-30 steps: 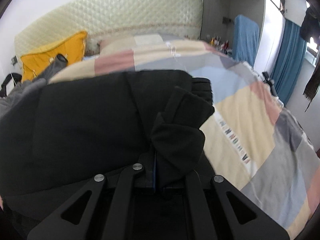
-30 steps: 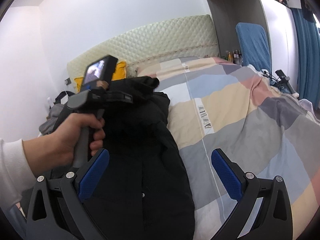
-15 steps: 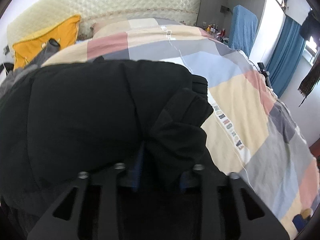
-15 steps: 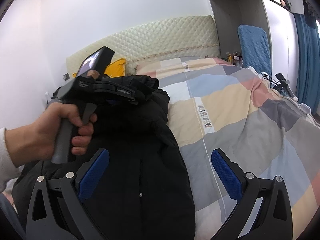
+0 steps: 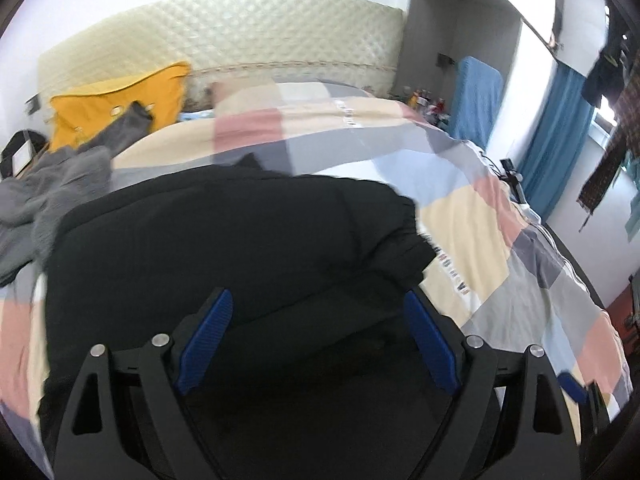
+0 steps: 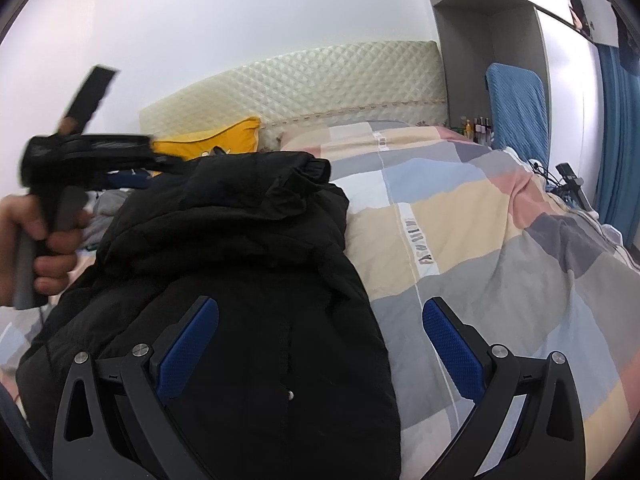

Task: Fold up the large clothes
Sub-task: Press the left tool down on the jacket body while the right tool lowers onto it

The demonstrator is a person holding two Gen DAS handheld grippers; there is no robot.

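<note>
Bedroom walls in plain white frame a bed with a cream quilted headboard, and its patchwork quilt of beige, pink, grey and pale blue squares serves as the folding surface. On the near left side of that quilt lies the black padded jacket, the one large garment in play, spread lengthwise with its top end bunched toward the yellow pillow; from the left wrist view a sleeve or upper part appears laid across the body, which suggests a fold just set down. The left gripper hangs above the jacket with its jaws opening and nothing pinched between the blue pads, probably so the cloth stays where it was dropped. In the right wrist view a hand grips that tool's handle to the left of the jacket. The right gripper hovers over the jacket's lower half with jaws spread wide and empty, seemingly waiting to take the hem for the next fold. A grey garment sits heaped near the pillow, likely set aside for later. A white strip sewn into the quilt carries dark capital letters, too warped to read with confidence. Small bottles stand by the blue-draped chair, their labels unreadable.
</note>
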